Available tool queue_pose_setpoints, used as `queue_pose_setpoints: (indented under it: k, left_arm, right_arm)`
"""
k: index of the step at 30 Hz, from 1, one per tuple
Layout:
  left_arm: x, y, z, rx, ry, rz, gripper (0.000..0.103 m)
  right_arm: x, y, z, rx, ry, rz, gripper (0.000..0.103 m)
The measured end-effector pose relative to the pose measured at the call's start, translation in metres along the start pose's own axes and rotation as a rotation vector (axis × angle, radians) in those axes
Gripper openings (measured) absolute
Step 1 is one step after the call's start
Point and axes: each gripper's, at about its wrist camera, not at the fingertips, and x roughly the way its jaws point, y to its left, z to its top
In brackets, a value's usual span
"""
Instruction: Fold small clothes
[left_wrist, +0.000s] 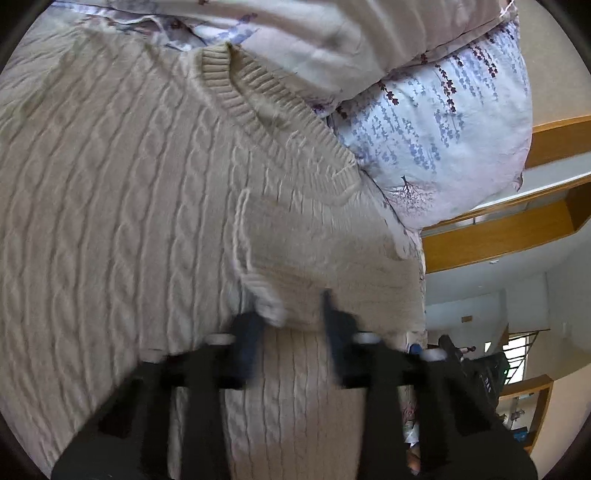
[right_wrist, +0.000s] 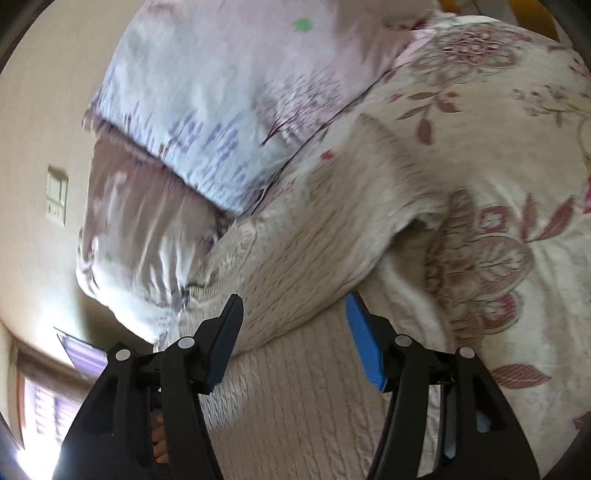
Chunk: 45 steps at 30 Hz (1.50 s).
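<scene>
A cream cable-knit sweater (left_wrist: 122, 206) lies spread on the bed, its ribbed neckline (left_wrist: 251, 88) toward the pillows. A folded flap of it (left_wrist: 314, 251) lies over the body. My left gripper (left_wrist: 291, 314) is open, its fingers on either side of the flap's lower edge, blurred by motion. In the right wrist view the same sweater (right_wrist: 295, 387) lies under my right gripper (right_wrist: 293, 306), with a raised fold (right_wrist: 314, 258) just ahead. The right gripper is open and holds nothing.
Pillows with a blue and purple flower print (left_wrist: 443, 129) lie at the head of the bed, also in the right wrist view (right_wrist: 199, 110). A cream bedspread with red flowers (right_wrist: 480, 184) covers the bed. Wooden shelves (left_wrist: 498, 232) and a wall (right_wrist: 37, 147) stand beyond.
</scene>
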Motion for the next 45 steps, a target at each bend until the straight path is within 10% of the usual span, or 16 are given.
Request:
queue_pose_setpoints:
  k: [10,15,16,18,25,28,32,45]
  left_arm:
    - [-0.065,0.005,0.044,0.085,-0.233,0.071,0.007]
    - [-0.075,0.039,0.053,0.039,-0.216,0.124,0.007]
    - [-0.073,0.043,0.051,0.038,-0.205,0.133,0.007]
    - [-0.07,0.049,0.047,0.035,-0.194,0.147,0.008]
    - [-0.06,0.053,0.035,0.06,-0.185,0.194,0.009]
    - [-0.065,0.051,0.032,0.058,-0.186,0.193,0.013]
    - [-0.097,0.053,0.017,0.07,-0.214,0.146,0.044]
    - [-0.261,0.175,-0.038,-0.265,-0.532,0.23,0.054]
  right_arm:
    - [0.034,0.0,-0.007,0.049,0.072,0.008,0.06]
    - [0.041,-0.003,0.004,0.08,0.004,-0.039,0.059]
    - [0.042,-0.004,0.007,0.087,-0.019,-0.067,0.055]
    - [0.045,-0.007,0.012,0.086,-0.058,-0.122,0.015]
    - [0.044,-0.008,0.003,0.028,-0.115,-0.254,0.011]
    - [0.043,-0.002,-0.001,-0.024,-0.113,-0.304,0.019]
    - [0.03,0.01,-0.014,-0.091,-0.125,-0.311,0.061]
    - [0.053,0.055,-0.063,-0.359,-0.034,-0.116,0.068]
